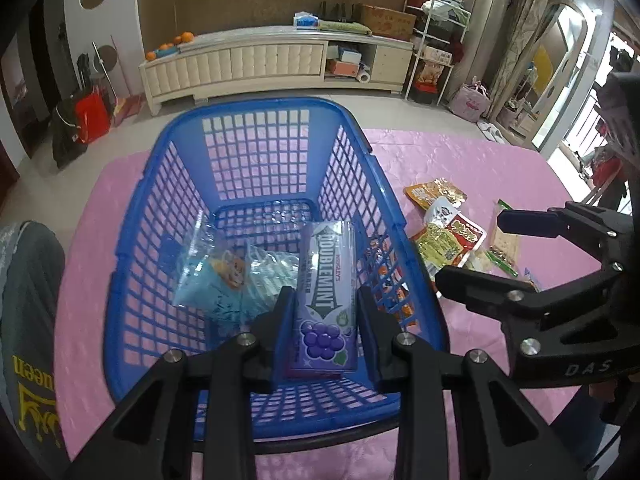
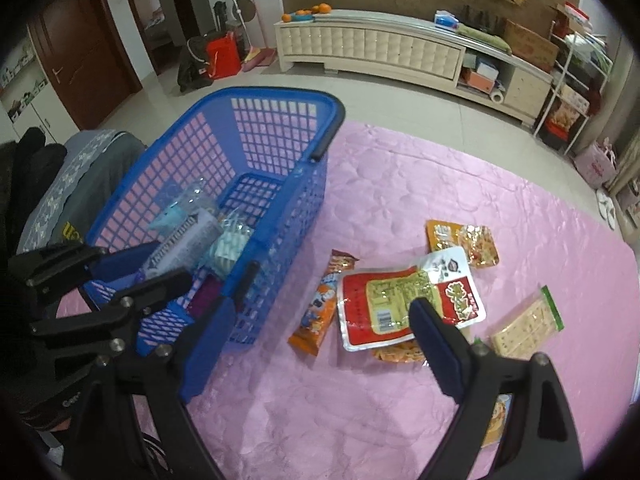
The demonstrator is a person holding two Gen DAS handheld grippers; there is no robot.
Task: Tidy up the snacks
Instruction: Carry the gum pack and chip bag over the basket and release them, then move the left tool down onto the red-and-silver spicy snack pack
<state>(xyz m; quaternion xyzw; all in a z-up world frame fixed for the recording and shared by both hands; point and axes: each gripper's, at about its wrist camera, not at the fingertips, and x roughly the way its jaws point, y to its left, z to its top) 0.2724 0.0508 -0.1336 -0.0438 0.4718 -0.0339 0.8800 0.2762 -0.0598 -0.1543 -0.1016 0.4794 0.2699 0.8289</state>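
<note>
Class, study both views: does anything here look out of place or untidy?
Yes. Several snack packets lie loose and overlapping on the pink cloth beside the blue basket, not in it. The gum pack is clamped in the left gripper above the basket.

Home living room, long cream TV cabinet [image 1: 276,62] with oranges [image 1: 180,38], tiled floor [image 2: 400,92], wooden door [image 2: 84,52]

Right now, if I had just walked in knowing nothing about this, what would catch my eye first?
Probably the bright blue basket on the pink tablecloth, with the left gripper holding a purple Doublemint gum pack over it. Next, the pile of snack packets on the cloth to the basket's right, with the right gripper hanging wide open above them.
</note>
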